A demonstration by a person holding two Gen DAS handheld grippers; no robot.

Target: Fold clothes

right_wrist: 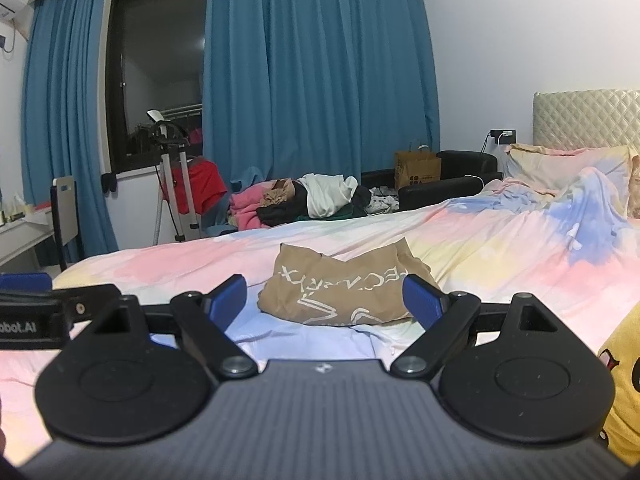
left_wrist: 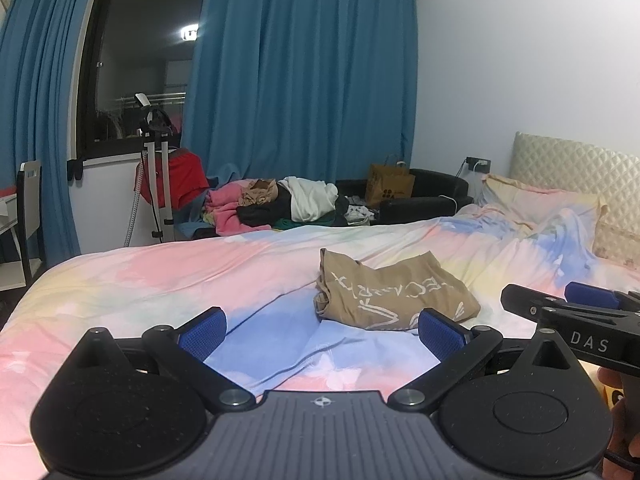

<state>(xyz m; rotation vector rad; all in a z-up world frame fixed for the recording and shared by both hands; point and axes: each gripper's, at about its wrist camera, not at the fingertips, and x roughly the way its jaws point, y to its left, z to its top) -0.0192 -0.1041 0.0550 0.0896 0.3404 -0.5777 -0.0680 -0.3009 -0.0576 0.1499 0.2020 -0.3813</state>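
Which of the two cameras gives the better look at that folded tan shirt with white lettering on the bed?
The right wrist view: the tan shirt lies centred between the fingers. In the left wrist view the shirt sits right of centre, one pad covering its near corner.

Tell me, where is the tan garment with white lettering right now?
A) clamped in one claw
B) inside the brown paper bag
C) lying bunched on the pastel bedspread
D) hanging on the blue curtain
C: the tan garment with white lettering lies bunched on the pastel bedspread, ahead of both open claws, touching neither.
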